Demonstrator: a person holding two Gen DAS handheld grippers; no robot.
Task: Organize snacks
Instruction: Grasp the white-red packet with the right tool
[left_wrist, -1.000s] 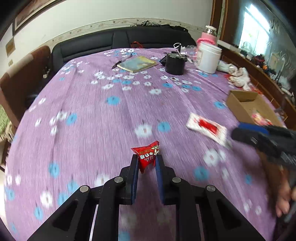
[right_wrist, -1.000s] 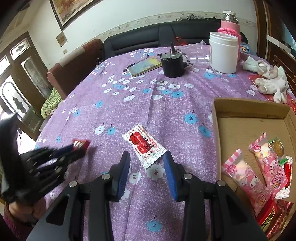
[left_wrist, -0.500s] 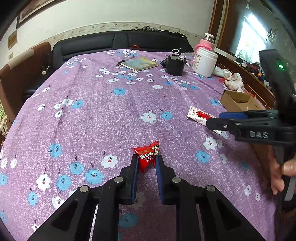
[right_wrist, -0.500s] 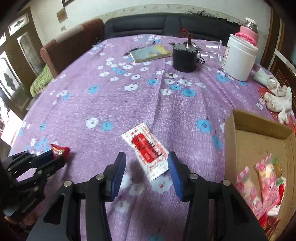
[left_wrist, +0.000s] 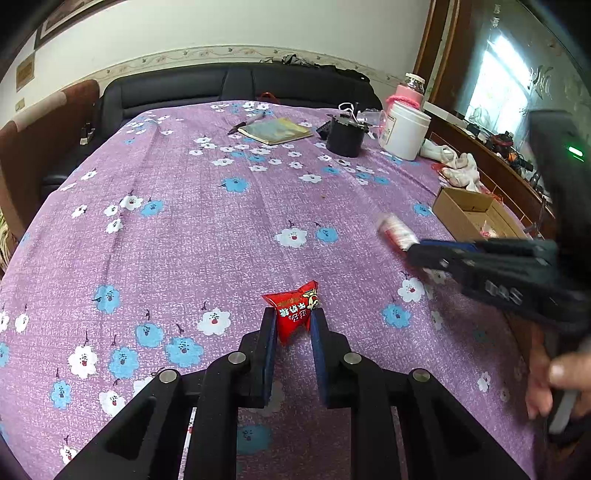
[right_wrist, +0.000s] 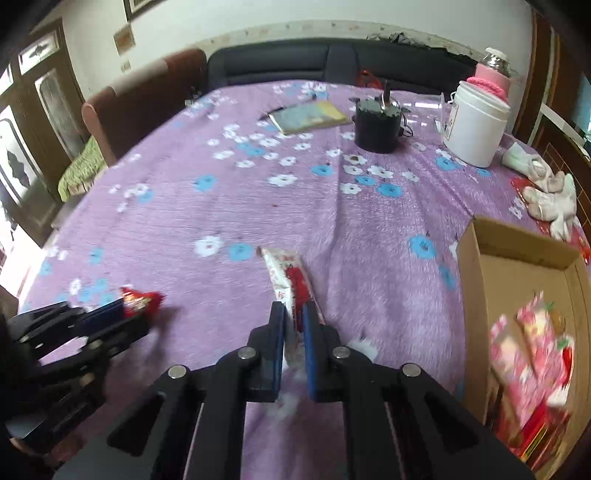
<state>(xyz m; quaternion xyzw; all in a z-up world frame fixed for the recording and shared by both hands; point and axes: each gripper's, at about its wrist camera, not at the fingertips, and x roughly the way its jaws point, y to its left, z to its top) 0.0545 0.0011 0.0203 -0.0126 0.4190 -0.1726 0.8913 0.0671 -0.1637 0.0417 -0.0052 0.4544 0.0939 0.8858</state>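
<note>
My left gripper (left_wrist: 292, 316) is shut on a small red snack packet (left_wrist: 294, 310), held just above the purple flowered tablecloth (left_wrist: 207, 221). My right gripper (right_wrist: 294, 308) is shut on a white and red snack sachet (right_wrist: 286, 271), which sticks out forward from between the blue pads and is folded lengthwise. In the left wrist view the right gripper (left_wrist: 417, 253) comes in from the right with the sachet (left_wrist: 395, 229) at its tip. In the right wrist view the left gripper (right_wrist: 122, 308) with the red packet (right_wrist: 140, 301) shows at the lower left.
An open cardboard box (right_wrist: 476, 266) with several pink and red snack packs (right_wrist: 532, 343) stands at the right. At the back are a black pot (right_wrist: 376, 125), a white tub (right_wrist: 476, 125), a book (right_wrist: 310, 116) and a pale cloth bundle (right_wrist: 546, 188). A hand (left_wrist: 554, 384) holds the right tool.
My right gripper has closed on the white and red sachet, which lay flat between its open fingers before and now is folded and lifted. The left gripper still holds the red packet, hardly moved.
</note>
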